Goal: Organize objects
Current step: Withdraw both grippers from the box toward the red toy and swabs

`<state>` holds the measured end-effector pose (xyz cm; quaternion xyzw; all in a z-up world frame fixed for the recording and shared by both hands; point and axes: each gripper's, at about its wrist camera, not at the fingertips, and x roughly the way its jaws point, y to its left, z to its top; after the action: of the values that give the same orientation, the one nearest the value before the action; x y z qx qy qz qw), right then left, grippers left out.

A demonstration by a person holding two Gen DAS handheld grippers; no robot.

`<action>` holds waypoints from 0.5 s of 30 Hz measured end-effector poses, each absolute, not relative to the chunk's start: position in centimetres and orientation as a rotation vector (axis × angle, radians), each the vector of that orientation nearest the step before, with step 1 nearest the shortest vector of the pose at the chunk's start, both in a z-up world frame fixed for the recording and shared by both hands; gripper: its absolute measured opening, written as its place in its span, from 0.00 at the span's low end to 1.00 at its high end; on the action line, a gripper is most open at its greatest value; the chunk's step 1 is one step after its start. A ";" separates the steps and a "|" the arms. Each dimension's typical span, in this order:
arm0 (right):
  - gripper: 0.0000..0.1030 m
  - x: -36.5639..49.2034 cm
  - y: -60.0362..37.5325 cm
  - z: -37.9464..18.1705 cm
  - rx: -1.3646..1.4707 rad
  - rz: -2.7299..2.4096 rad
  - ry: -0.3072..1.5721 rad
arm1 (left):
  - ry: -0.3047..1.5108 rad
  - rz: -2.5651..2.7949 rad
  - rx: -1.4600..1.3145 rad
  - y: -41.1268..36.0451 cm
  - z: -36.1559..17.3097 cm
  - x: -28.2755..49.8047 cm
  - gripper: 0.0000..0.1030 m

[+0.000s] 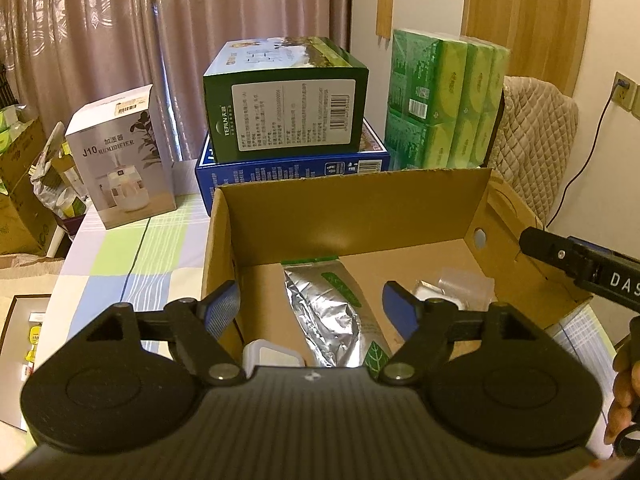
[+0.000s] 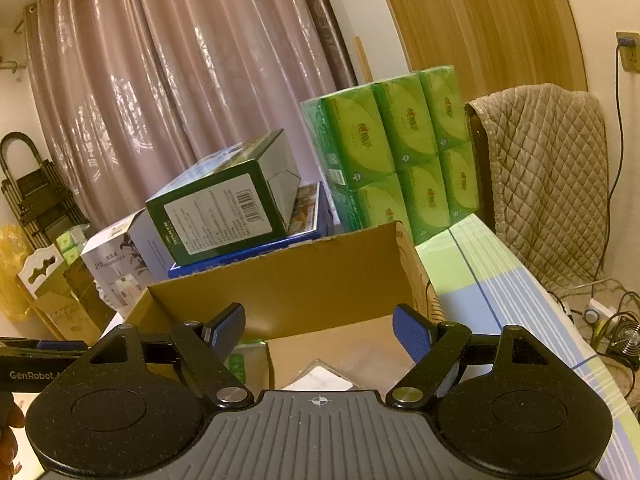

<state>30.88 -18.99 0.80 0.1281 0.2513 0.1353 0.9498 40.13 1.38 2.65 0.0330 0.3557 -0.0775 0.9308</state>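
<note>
the open brown cardboard box stands on a table covered with a checked cloth in pale green, blue and white. inside the box, on its floor, lies a crinkled silver foil pouch with a green label. to its right lies a small clear plastic packet, and at the near wall a white rounded-corner object is partly hidden by the gripper body.

the left gripper is poised over the near edge of the box, angled down into it. its jaws are released and stand wide apart; its blue ribbed pads press on nothing. the foil pouch lies between and below them, apart from both.

the right gripper is also at the box's near side, jaws spread and empty, with the blue pads clear of the cardboard. in the left wrist view its black body appears at the right edge, beside the box's right wall.

behind the box, a dark green carton with a white printed label rests on a flat blue carton. to the left stands a white humidifier box. to the right stands a green multipack of tissue packs, next to a chair draped in a beige quilted cover.
</note>
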 end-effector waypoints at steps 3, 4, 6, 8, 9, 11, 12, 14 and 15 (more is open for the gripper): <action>0.76 30.8 -19.1 0.8 0.260 0.277 0.509 | 0.732 -0.159 0.073 1.2 2.5 40.0 0.73; 0.76 30.7 -19.2 0.8 0.261 0.277 0.508 | 0.732 -0.159 0.075 1.2 2.4 40.0 0.74; 0.76 30.6 -19.3 0.8 0.262 0.274 0.507 | 0.733 -0.159 0.080 1.1 2.3 40.0 0.74; 0.76 30.5 -19.4 0.9 0.262 0.272 0.509 | 0.735 -0.158 0.084 1.1 2.3 39.8 0.74; 0.76 30.4 -19.4 0.8 0.260 0.272 0.511 | 0.736 -0.157 0.087 1.0 2.3 39.7 0.74; 0.76 30.1 -19.4 0.8 0.256 0.273 0.514 | 0.737 -0.156 0.092 1.0 2.2 39.5 0.74; 0.76 29.9 -19.4 0.8 0.255 0.274 0.514 | 0.738 -0.155 0.096 1.0 2.2 39.4 0.74; 0.76 29.4 -19.4 0.9 0.253 0.274 0.511 | 0.739 -0.152 0.101 1.0 2.1 39.0 0.74; 0.76 29.2 -19.4 0.9 0.252 0.274 0.510 | 0.737 -0.152 0.101 1.0 2.1 38.9 0.74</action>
<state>29.19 -19.38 0.93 0.1241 0.2506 0.1347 0.9506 38.87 0.98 2.14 0.0495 0.3598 -0.0741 0.9288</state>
